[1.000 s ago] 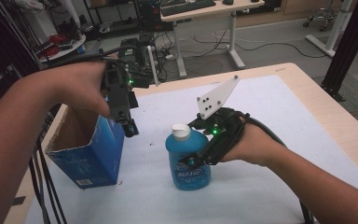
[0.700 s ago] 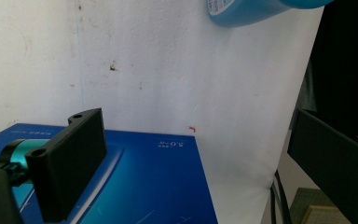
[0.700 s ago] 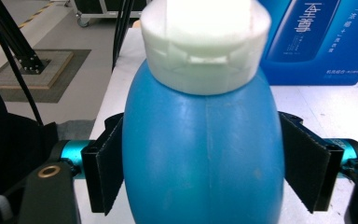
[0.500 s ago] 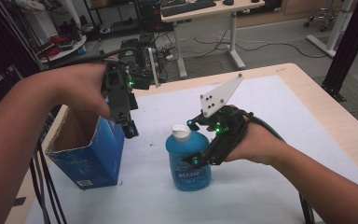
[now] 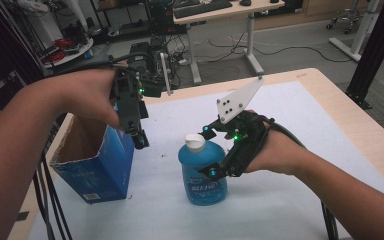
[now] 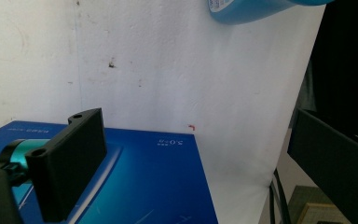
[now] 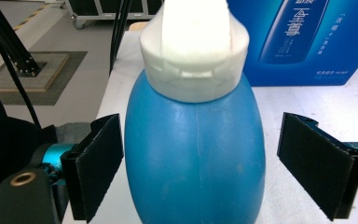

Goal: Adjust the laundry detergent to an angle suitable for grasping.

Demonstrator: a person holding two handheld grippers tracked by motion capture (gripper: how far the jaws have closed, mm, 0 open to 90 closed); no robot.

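Since a second ago the left tongs (image 5: 139, 137) have barely shifted above the box (image 5: 97, 165), while the right tongs (image 5: 207, 152) have eased their jaws off the bottle (image 5: 202, 175).

Left tongs hang wide and empty over the box's near top edge. The bottle stands upright on the white table (image 5: 290, 120), right of the box, its long axis vertical, cap (image 7: 193, 51) up. The right tongs straddle its shoulder, jaws wide with gaps either side, clearly the nearer pair. Behind lie desks and cables.
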